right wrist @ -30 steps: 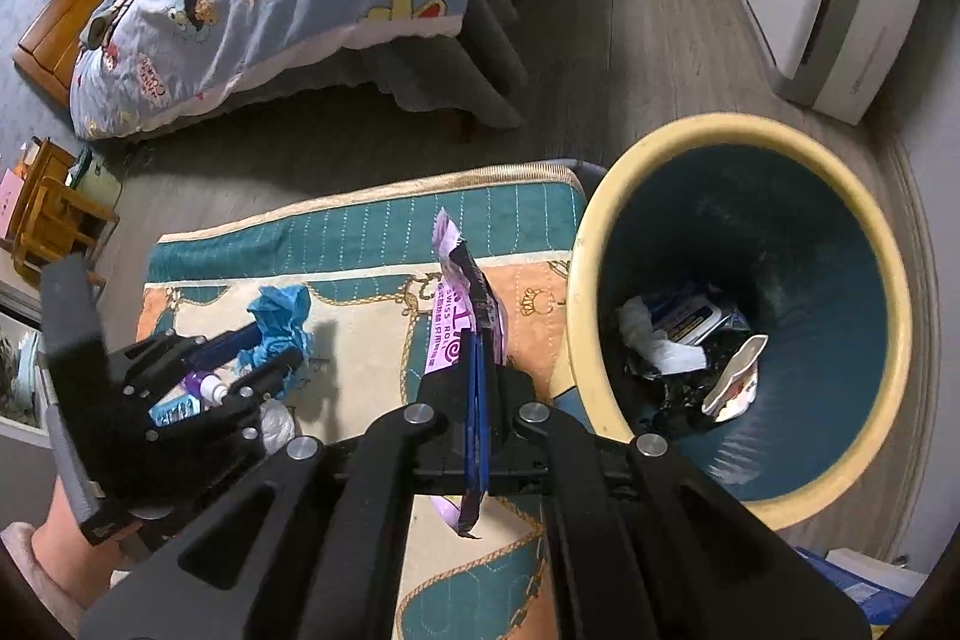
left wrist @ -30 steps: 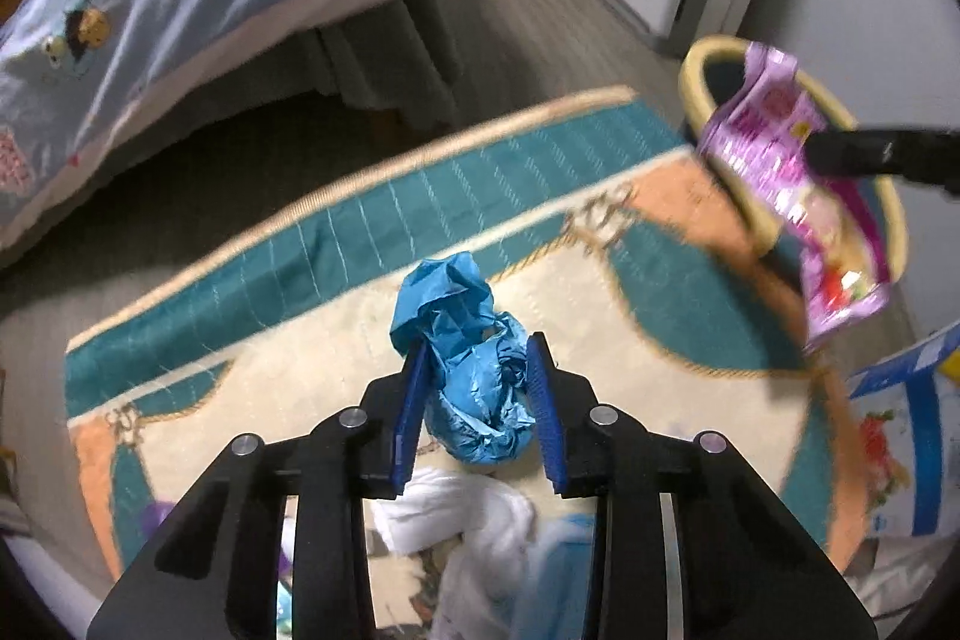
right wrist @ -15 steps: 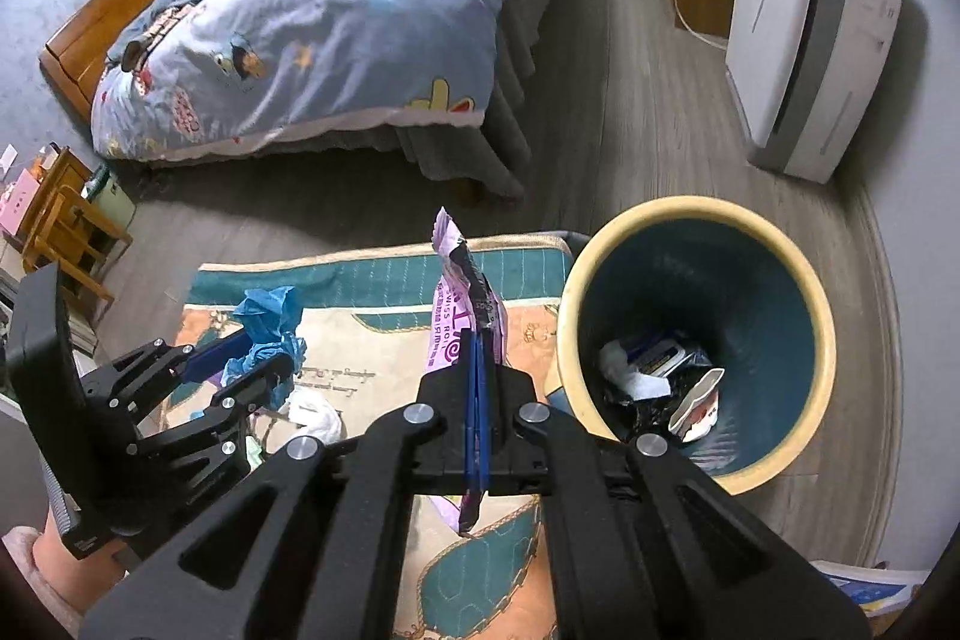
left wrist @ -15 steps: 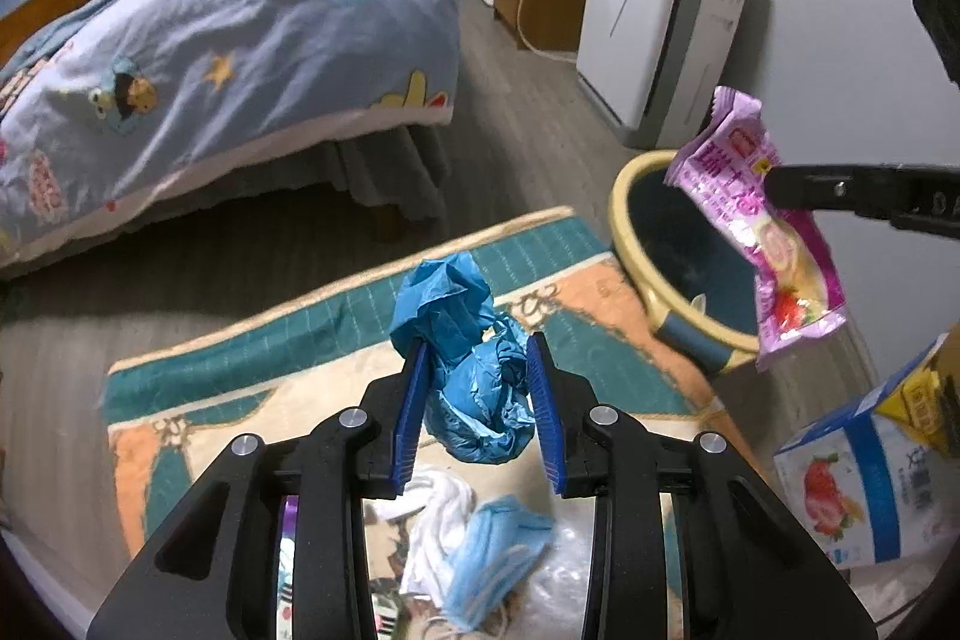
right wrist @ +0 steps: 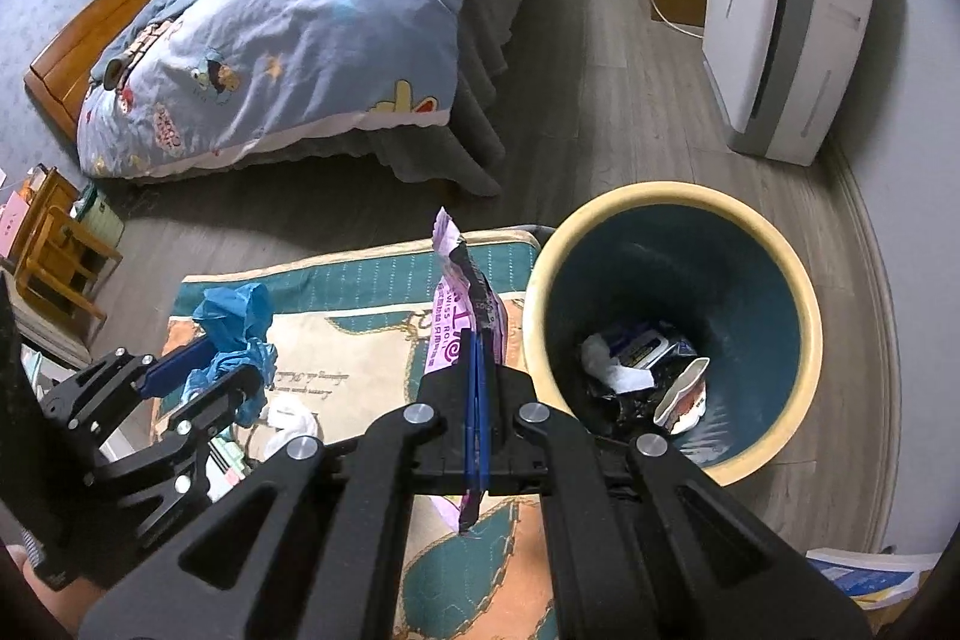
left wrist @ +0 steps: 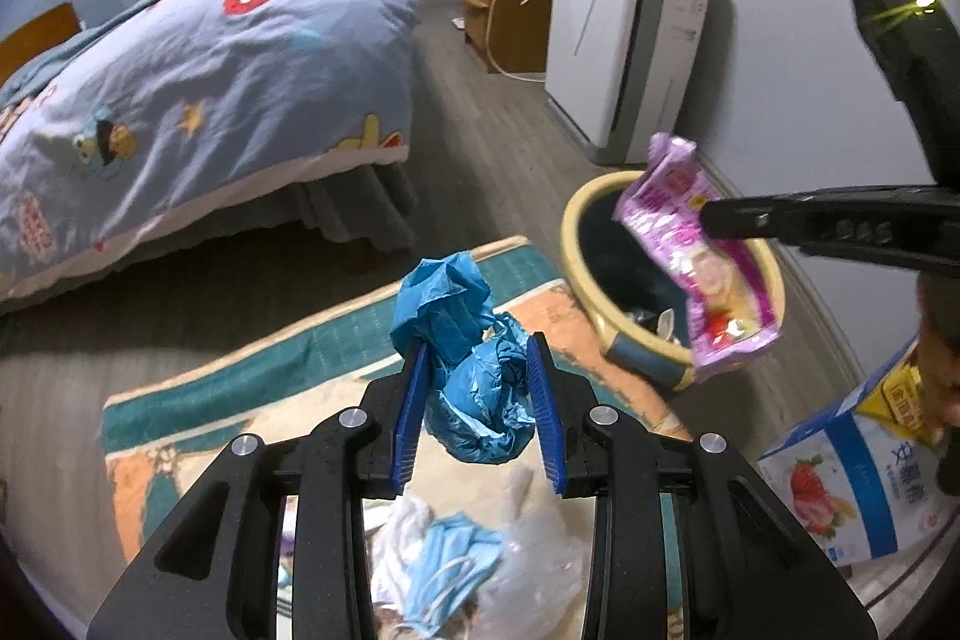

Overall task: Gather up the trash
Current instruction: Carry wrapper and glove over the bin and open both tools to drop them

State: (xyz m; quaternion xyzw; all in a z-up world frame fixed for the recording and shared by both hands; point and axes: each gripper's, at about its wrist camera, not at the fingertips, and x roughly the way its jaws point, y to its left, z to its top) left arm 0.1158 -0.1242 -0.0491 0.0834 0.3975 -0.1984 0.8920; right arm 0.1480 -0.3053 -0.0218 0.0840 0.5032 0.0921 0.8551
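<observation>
My left gripper is shut on a crumpled blue plastic bag and holds it above the rug. It also shows in the right wrist view with the blue bag. My right gripper is shut on a purple snack wrapper, held up just left of the trash bin, which has a yellow rim, a teal inside and trash at its bottom. In the left wrist view the wrapper hangs over the bin from the right gripper's fingers.
On the rug below the left gripper lie a blue face mask, white tissue and clear plastic. A strawberry milk carton stands at right. A bed, a white air purifier and small wooden furniture surround the rug.
Both grippers have risen, each still shut on its item. The rug and bin look smaller and farther below, and more of the room shows.
</observation>
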